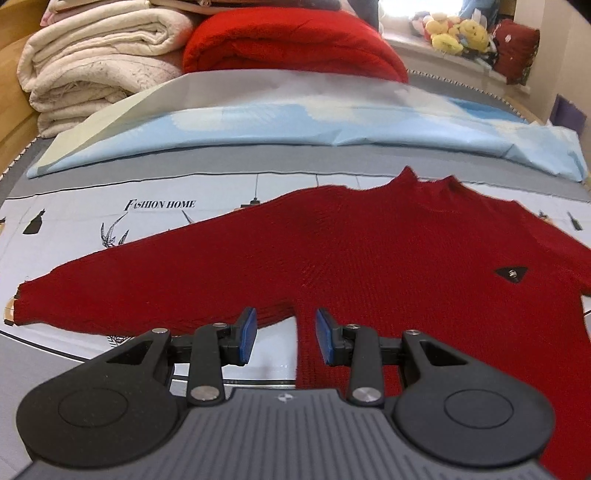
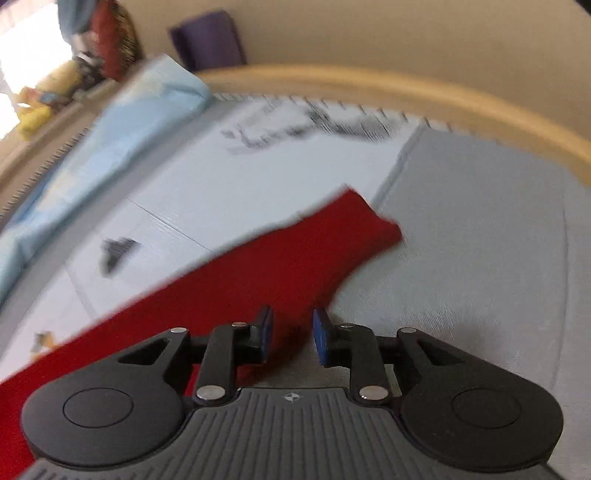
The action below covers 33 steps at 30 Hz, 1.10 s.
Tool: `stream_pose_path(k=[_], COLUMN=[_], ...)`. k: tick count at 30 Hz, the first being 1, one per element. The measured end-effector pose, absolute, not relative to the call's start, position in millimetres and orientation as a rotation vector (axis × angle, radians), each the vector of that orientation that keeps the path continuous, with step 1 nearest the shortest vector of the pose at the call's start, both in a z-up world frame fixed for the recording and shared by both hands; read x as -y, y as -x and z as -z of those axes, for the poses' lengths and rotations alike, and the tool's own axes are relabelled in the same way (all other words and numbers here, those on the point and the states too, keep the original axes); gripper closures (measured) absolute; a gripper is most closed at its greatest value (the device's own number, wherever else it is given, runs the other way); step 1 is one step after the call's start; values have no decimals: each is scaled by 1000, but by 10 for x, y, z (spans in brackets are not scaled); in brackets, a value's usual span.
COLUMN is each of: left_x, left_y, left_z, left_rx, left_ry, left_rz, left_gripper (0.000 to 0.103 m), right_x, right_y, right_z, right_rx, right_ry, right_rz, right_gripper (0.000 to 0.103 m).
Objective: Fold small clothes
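Observation:
A dark red knit sweater (image 1: 369,251) lies flat, front up, on the printed bed sheet (image 1: 159,221), with a small black triangular badge (image 1: 511,274) on its chest. One sleeve (image 1: 147,280) stretches out to the left. My left gripper (image 1: 286,317) hovers open over the armpit notch, with nothing between its blue pads (image 1: 246,334). In the blurred right wrist view the other sleeve (image 2: 295,258) runs diagonally, its cuff reaching the grey sheet. My right gripper (image 2: 293,314) stands open just above that sleeve's lower edge, its pads apart and not pressing on the cloth.
Folded cream blankets (image 1: 99,62) and a bright red blanket (image 1: 291,40) are stacked at the bed's far side. A light blue folded cover (image 1: 295,125) lies just beyond the sweater. Plush toys (image 1: 454,31) sit on a ledge. A wooden bed frame (image 2: 406,85) borders the mattress.

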State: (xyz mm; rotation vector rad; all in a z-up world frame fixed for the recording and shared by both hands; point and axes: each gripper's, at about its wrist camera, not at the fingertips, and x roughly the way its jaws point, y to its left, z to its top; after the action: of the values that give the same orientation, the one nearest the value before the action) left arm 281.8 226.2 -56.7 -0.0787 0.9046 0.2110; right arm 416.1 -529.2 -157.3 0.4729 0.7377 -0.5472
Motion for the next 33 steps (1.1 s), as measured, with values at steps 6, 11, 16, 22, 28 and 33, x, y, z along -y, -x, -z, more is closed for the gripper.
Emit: stream_pose_path(k=[6, 11, 16, 22, 28, 33], left_x=[-2123, -1948, -1837, -1753, -1765, -1932], left_y=[-2573, -2232, -1703, -857, -332, -318], left_z=[396, 187, -83, -165, 325, 1005], left_rx=[-790, -777, -792, -784, -857, -981], left_ry=[70, 72, 103, 135, 245, 356], left_rz=[-177, -136, -105, -121, -143, -179], left_gripper=[64, 64, 64, 66, 66, 67], right_x=[4697, 4121, 3807, 3778, 3801, 3719], right_y=[-3886, -3257, -2442, -1728, -1627, -1769], right_z=[775, 181, 96, 409, 950, 1300], right_rx=[-655, -658, -753, -825, -955, -1074], right_ry=[-415, -331, -305, -356, -337, -279], right_rz=[281, -22, -183, -155, -82, -51], right_gripper=[76, 61, 58, 58, 57, 56])
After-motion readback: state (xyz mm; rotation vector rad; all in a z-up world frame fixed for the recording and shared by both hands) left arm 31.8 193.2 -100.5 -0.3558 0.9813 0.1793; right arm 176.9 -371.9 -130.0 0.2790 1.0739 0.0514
